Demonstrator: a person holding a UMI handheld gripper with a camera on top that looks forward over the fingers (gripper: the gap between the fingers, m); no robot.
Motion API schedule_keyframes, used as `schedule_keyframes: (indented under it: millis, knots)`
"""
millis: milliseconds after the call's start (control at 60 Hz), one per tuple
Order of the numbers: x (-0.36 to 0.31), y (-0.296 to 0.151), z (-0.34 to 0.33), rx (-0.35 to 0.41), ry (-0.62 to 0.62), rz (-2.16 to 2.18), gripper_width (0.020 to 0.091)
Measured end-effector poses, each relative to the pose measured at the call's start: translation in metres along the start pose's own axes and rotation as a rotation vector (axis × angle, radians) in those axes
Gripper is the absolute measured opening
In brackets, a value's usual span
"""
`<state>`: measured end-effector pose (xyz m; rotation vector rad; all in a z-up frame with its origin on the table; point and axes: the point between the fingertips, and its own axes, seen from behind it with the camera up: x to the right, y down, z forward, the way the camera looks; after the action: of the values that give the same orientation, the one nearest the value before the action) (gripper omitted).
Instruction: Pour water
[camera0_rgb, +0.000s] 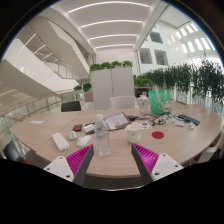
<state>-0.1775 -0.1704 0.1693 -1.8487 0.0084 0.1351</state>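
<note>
A clear plastic water bottle (102, 136) stands upright on the round wooden table (110, 157), just ahead of my fingers and slightly left of their midline. My gripper (111, 160) is open, its pink pads (76, 160) spread wide with only bare tabletop between them. A small white cup (84, 141) sits left of the bottle. A green-topped clear container (158, 103) stands farther back on the right.
A red round object (158, 134) lies right of the bottle. Papers, a box (113, 121) and small items are scattered over the far half of the table. Chairs (71, 105) and green planters (112, 68) stand beyond the table.
</note>
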Motion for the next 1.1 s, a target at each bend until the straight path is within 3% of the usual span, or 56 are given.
schedule_keyframes:
  millis: [150, 467, 517, 567, 750, 900, 1017, 1033, 1100]
  knots:
    - [-0.036, 0.025, 0.101, 0.02, -0.073, -0.029, 0.0828]
    - [-0.045, 0.036, 0.236, 0.038, 0.015, -0.101, 0.0822]
    - [-0.047, 0.036, 0.25, 0.036, 0.013, -0.132, 0.072]
    - [-0.052, 0.046, 0.259, 0.0, 0.007, -0.146, 0.0485]
    - [-0.056, 0.043, 0.265, 0.028, -0.01, -0.172, 0.0448]
    - [-0.058, 0.048, 0.272, -0.053, -0.055, -0.05, 0.0358]
    - [-0.07, 0.028, 0.275, -0.107, -0.146, 0.218, 0.0358]
    - [-0.071, 0.02, 0.275, -0.105, -0.166, 0.281, 0.0332]
    - [-0.069, -0.002, 0.283, -0.124, -0.22, 0.547, 0.0358]
